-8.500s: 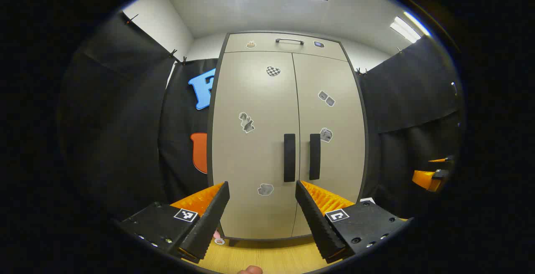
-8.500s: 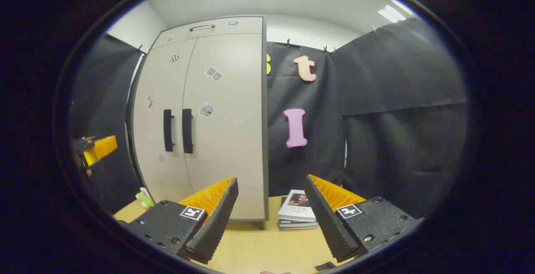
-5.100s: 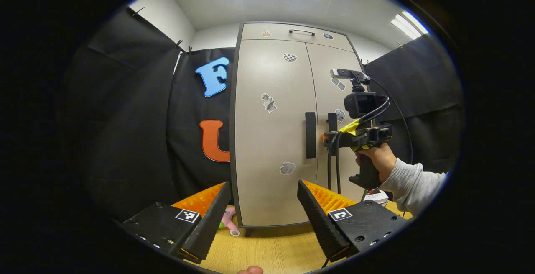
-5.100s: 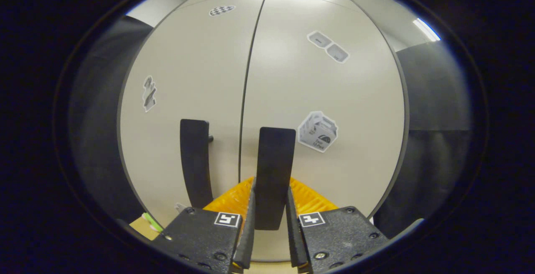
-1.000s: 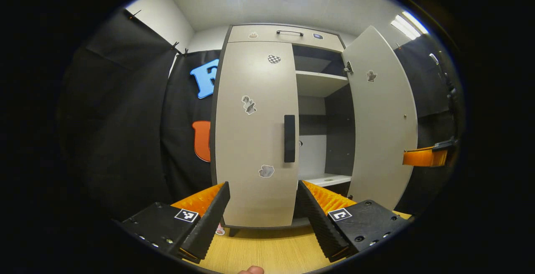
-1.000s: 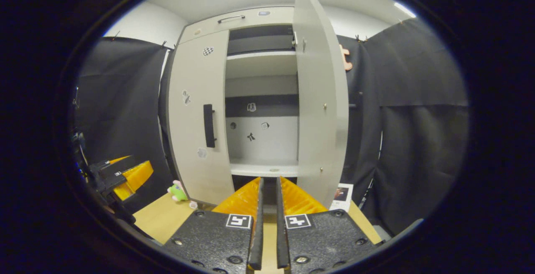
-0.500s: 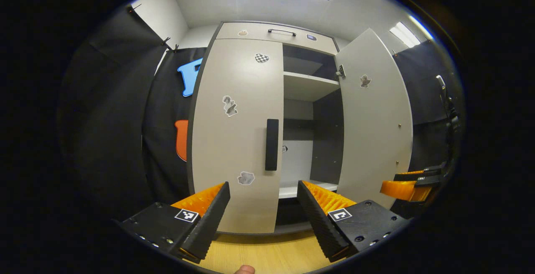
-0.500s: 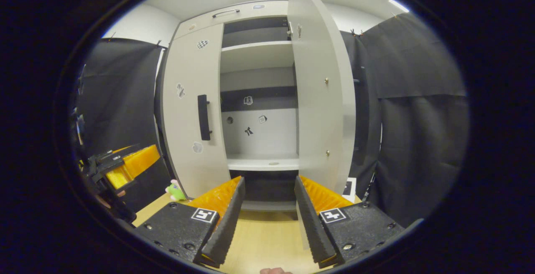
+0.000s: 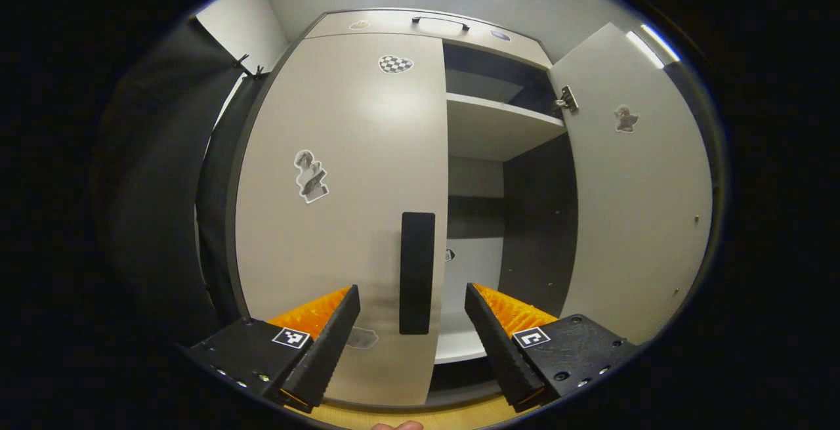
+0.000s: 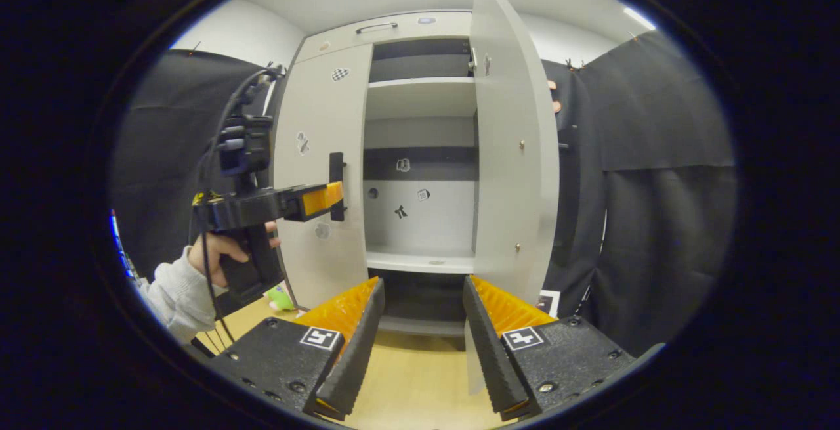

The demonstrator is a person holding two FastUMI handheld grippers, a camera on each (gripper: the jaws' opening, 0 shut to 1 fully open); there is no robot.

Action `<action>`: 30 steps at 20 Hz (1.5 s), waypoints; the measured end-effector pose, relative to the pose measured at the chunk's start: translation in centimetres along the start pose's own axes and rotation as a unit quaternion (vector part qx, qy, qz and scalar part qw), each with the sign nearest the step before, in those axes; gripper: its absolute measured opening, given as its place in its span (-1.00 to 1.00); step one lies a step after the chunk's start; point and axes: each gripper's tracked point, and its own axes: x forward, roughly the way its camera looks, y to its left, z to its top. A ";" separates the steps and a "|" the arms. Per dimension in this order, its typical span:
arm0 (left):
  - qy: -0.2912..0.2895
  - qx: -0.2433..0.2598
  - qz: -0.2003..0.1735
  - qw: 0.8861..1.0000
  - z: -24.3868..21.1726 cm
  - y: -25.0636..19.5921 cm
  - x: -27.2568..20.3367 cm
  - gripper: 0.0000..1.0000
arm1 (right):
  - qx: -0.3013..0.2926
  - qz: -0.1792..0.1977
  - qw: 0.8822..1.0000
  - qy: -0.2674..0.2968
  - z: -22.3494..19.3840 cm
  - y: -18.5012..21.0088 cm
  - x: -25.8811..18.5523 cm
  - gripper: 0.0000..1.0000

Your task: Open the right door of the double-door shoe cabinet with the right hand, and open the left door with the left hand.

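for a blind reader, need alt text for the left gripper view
The open left claw faces the closed left door's black handle, which stands between its fingers. Beside it the right door is swung open, showing shelves inside the shoe cabinet.

The shoe cabinet (image 10: 420,29) stands on a light wooden floor (image 10: 420,377) straight ahead of the right gripper (image 10: 417,344), whose spread fingers frame the cabinet's dark base. Off to that gripper's left, at the foot of the cabinet, a small green toy (image 10: 281,297) lies on the wood. To its right, low beside the swung-out door, a flat white printed item (image 10: 547,301) rests on the floor. Inside the cabinet, beyond the fingers, a pale lower shelf (image 10: 420,262) carries a small round mark.
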 end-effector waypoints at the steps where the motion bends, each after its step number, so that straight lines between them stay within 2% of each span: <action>1: 0.003 -0.001 0.002 1.000 -0.1 0.1 1.0 0.92 | 0.001 0.000 1.000 0.000 -0.1 -0.1 -0.1 0.51; 6: 0.024 0.014 0.009 1.000 -1.4 0.1 3.9 0.92 | 0.000 0.000 1.000 -0.003 -0.1 -0.6 0.1 0.51; 9: 0.033 0.005 0.013 0.999 -1.9 0.3 4.8 0.92 | -0.001 0.004 1.000 0.002 -0.4 -0.5 0.6 0.51; 19: 0.034 0.014 0.038 0.999 -1.9 1.2 4.9 0.86 | 0.009 0.013 1.000 0.005 -0.8 -0.4 1.5 0.52; 21: 0.036 0.013 0.036 0.999 -2.1 1.3 5.1 0.39 | 0.011 0.011 1.000 0.008 -1.2 -0.6 1.6 0.52; 23: 0.041 0.009 0.024 0.999 -2.3 0.7 5.0 0.28 | 0.013 0.009 1.000 0.013 -1.6 -0.8 1.7 0.52; 24: 0.042 0.002 0.008 0.999 -2.4 0.0 4.8 0.14 | 0.013 0.010 1.000 0.014 -1.6 -0.8 1.6 0.52; 25: 0.046 0.000 0.008 0.999 -2.6 -0.1 4.8 0.19 | 0.013 0.009 1.000 0.014 -1.7 -0.8 1.5 0.52; 26: 0.044 0.006 0.007 0.999 -2.4 -0.2 5.0 -0.39 | 0.011 0.008 1.000 0.013 -1.6 -0.9 1.4 0.51; 27: 0.048 0.009 0.006 0.999 -2.7 -0.2 5.0 -0.39 | 0.010 0.006 1.000 0.011 -1.6 -1.0 1.3 0.51; 30: 0.045 -0.005 -0.010 0.999 -2.6 -0.2 4.9 -0.80 | 0.009 0.005 1.000 0.008 -1.4 -1.2 1.2 0.52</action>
